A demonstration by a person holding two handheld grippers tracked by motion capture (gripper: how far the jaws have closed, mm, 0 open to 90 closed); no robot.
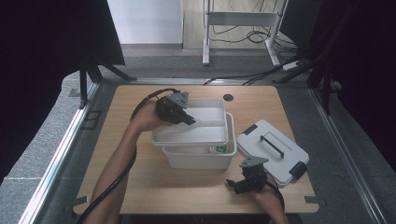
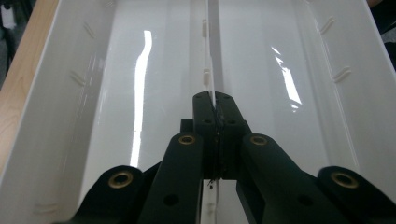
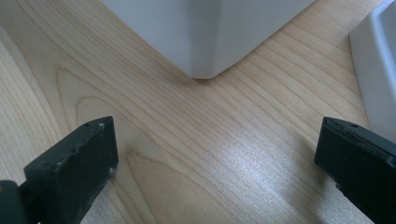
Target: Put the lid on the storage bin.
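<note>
A white divided tray (image 1: 187, 135) sits above the open white box (image 1: 198, 159), shifted toward the box's left and far side. I cannot tell whether it rests on the box rim. My left gripper (image 1: 192, 121) is shut on the tray's thin middle divider (image 2: 210, 56); in the left gripper view the jaws meet on it (image 2: 214, 105), and both tray halves (image 2: 116, 93) look empty. My right gripper (image 1: 232, 185) is open, low over the table near the front edge. Its jaws (image 3: 217, 140) frame bare wood just short of the box's corner (image 3: 205, 37).
The box's white lid (image 1: 273, 149), with a dark handle and clips, lies flat to the right of the box; its edge (image 3: 378, 70) shows in the right gripper view. Something green (image 1: 218, 149) shows inside the box. A cable hole (image 1: 228, 97) sits near the table's far edge.
</note>
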